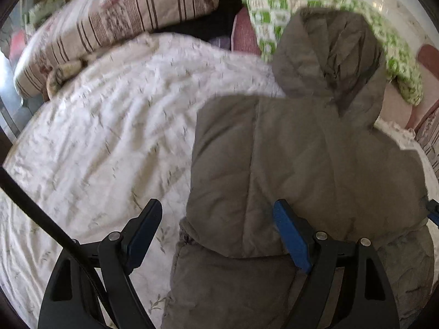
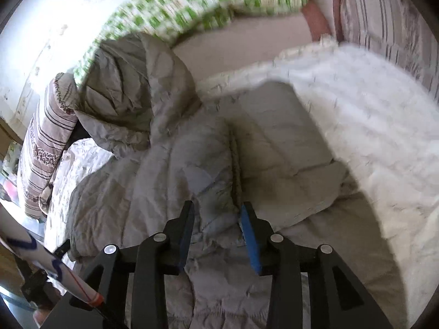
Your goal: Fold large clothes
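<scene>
Grey-brown padded hooded jacket [image 1: 301, 164], hood farthest along its length: left gripper [image 1: 216, 235] spread wide over hem, right gripper [image 2: 216, 224] spread beside centre seam.

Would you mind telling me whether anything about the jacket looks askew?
The jacket's hood is crumpled and propped against the green-checked pillow instead of lying flat; nothing looks damaged.

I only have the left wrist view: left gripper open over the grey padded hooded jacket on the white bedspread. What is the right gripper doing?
Observer: The right gripper sits low over the grey padded hooded jacket, with a ridge of fabric between its parted jaws. I cannot confirm a pinch.
Operator: Anything running along that ridge?
Observer: Yes, a dark line runs from below the hood towards the jaws. It is probably the front opening.
</scene>
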A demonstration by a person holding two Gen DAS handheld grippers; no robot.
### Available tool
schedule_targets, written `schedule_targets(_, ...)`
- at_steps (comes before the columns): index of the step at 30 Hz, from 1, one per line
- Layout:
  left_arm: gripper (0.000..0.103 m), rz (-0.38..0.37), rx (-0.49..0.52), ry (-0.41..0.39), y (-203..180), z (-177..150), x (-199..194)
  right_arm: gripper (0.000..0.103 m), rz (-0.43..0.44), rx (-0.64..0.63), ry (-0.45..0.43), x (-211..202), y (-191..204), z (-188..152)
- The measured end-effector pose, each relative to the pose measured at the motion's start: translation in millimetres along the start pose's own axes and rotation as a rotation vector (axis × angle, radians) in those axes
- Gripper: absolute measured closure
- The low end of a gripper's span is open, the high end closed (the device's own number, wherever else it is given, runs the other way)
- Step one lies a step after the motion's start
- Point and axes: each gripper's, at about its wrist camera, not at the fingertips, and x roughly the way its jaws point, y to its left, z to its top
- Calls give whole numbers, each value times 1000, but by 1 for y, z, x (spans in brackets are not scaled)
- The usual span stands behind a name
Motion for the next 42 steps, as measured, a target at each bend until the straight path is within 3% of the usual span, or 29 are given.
schedule_targets(5, 21, -51, 21, -87, -13, 1, -19, 59, 18, -147, -68, -14, 40, 6)
schedule_targets(11, 21, -30, 80, -42, -33, -7, 2, 59, -47, -255, 12, 42, 70, 0)
schedule_targets(18, 15, -19, 75, 51, -33, -9, 26, 58, -115, -293, 114, 92, 62, -15)
schedule_targets(22, 15, -14, 80, 46, -33, -10, 25, 58, -101, -308, 143, 91, 60, -8)
schedule_targets(24, 16, -22, 76, 15, -33, -9, 16, 58, -61, -295, 113, 69, 60, -6)
schedule_targets(26, 16, -48, 72, -26, -34, -8, 2, 56, -5, -284, 85, 50, 61, -8)
schedule_targets(30, 16, -104, 99, -80, -50, -12, -16, 55, 13, -304, 71, 36, 71, -19)
schedule_targets(36, 16, -85, 215, -41, -82, -25, -3, 55, -1, -341, 118, 57, 89, -35)
schedule_targets(42, 15, -62, 235, 26, -86, -29, 16, 54, -29, -336, 164, 87, 85, -43)
